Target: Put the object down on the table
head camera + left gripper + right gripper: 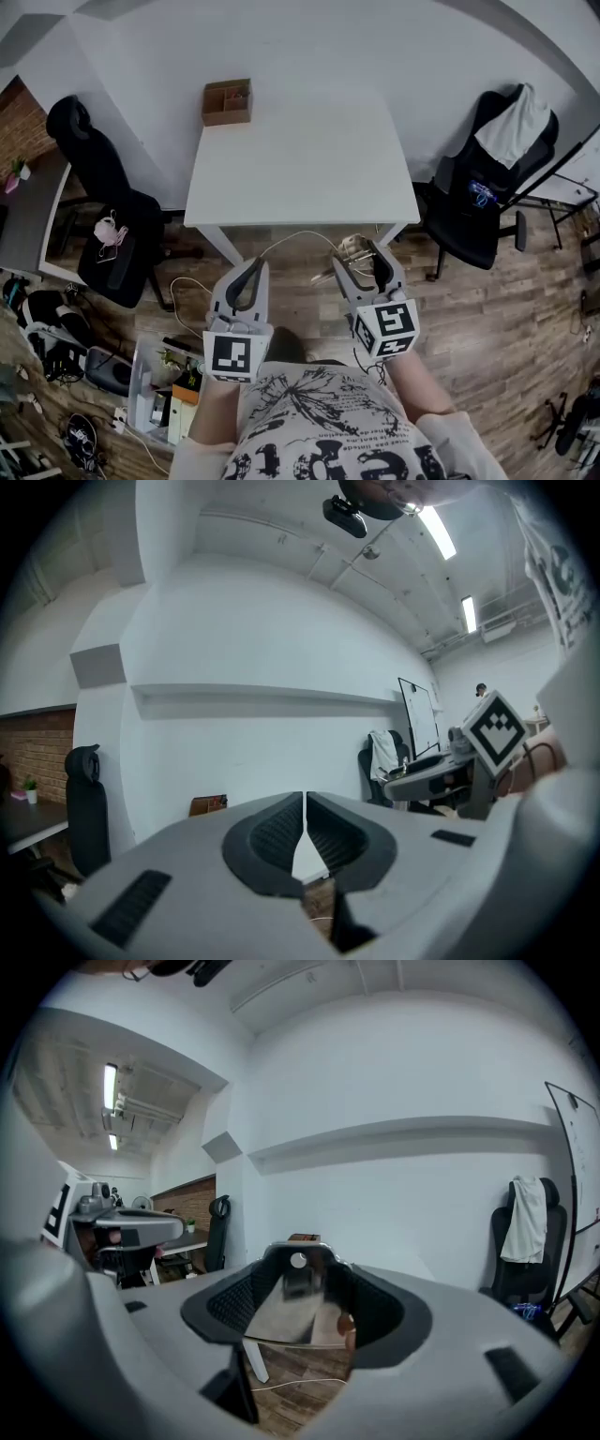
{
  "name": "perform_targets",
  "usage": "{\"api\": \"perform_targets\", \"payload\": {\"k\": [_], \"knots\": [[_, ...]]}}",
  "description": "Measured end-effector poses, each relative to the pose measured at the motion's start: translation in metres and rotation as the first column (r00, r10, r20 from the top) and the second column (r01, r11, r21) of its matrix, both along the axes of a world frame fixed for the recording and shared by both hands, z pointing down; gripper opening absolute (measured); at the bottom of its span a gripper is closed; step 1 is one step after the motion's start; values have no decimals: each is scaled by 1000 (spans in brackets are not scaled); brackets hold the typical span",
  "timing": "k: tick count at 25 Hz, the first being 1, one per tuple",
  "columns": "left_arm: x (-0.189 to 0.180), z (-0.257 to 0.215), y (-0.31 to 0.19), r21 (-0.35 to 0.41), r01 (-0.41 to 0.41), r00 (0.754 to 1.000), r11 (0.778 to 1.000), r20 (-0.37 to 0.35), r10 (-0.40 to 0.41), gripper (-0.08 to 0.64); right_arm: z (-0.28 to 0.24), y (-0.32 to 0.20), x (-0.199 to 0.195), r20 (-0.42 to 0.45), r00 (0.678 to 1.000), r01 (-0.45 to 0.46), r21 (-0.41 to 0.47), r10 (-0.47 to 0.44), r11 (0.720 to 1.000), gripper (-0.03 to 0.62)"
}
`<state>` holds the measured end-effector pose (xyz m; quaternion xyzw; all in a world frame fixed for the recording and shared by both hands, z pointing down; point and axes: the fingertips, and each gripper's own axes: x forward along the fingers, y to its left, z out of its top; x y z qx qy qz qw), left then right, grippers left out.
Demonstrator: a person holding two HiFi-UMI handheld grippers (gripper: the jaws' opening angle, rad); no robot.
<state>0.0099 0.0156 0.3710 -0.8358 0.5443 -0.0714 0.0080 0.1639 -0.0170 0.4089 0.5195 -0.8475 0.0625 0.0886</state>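
My right gripper is shut on a shiny flat metal object, held over the wooden floor just in front of the white table. In the right gripper view the metal piece fills the gap between the jaws of the right gripper; it has a round hole near its top. My left gripper hangs beside it on the left, also short of the table's front edge. In the left gripper view the left gripper has its pads pressed together with nothing between them.
A small wooden box with compartments stands at the table's far left corner. Black office chairs stand left and right of the table. A white cable runs over the floor under the front edge. Clutter and bins lie lower left.
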Motion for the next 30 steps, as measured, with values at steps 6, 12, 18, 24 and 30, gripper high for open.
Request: {"api": "perform_targets", "payload": {"k": [6,12,18,24,30], "knots": [[-11,16,-65,-4,25,1000,1000,7,-25,12,14,-70,-11,-14,1000,27,-15,-27,1000,279],[-34,20,-157,-19,30,1000,999,-9,-30,12,25,-160,-33,-33,999,20,-41,-21,999,279],[-54,5,-255,15,4,1000,1000,-13,-4,12,26,-260,-52,-44,999,-3,-66,0,998,279],[-67,8,-327,16,-24,1000,1000,-16,24,12,52,-333,-63,-64,998,-27,-131,18,991,279],[-79,29,-369,-25,-37,999,999,-32,36,12,94,-379,-74,-94,995,-44,-230,23,972,279]]}}
